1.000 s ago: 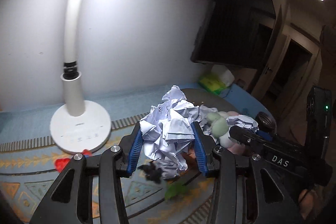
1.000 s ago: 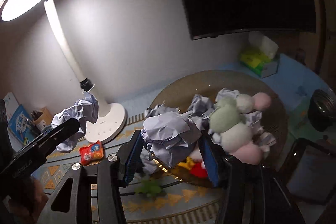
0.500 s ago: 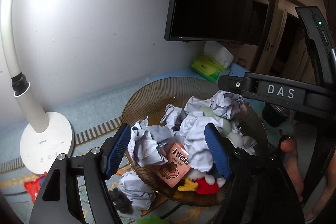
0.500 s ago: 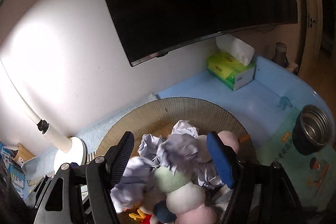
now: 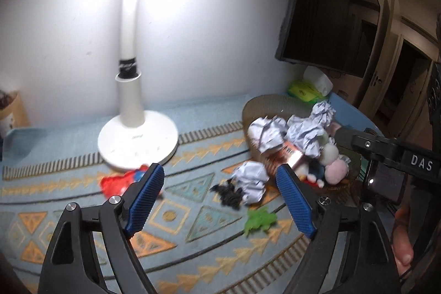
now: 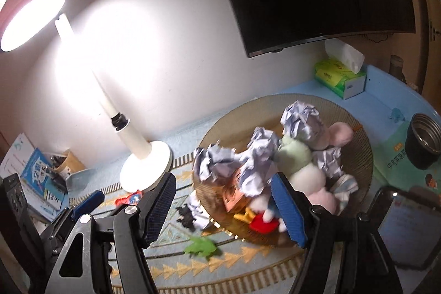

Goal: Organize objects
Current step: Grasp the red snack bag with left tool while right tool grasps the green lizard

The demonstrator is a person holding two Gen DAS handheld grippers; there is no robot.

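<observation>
A round woven basket (image 6: 358,145) holds several crumpled paper balls (image 6: 300,117), plush toys (image 6: 295,153) and a pink-orange box (image 6: 234,194). One more paper ball (image 5: 252,179) lies on the patterned mat beside the basket (image 5: 264,104), next to a small black thing (image 5: 230,193) and a green toy (image 5: 260,219). A red packet (image 5: 115,182) lies by the lamp base. My left gripper (image 5: 219,172) hangs over the mat, jaws opening with nothing between them. My right gripper (image 6: 223,179) stands open near the basket's front-left rim, empty.
A white desk lamp (image 5: 137,142) stands at the back left, lit. A green tissue box (image 6: 341,76) and a steel cup (image 6: 424,139) are to the right. A dark screen device (image 6: 405,225) lies front right. Books (image 6: 35,175) are stacked far left. A TV hangs on the wall.
Both grippers let go of their crumpled paper balls over the basket and opened. The left has since swung left over the mat; the right has drawn back from the basket.
</observation>
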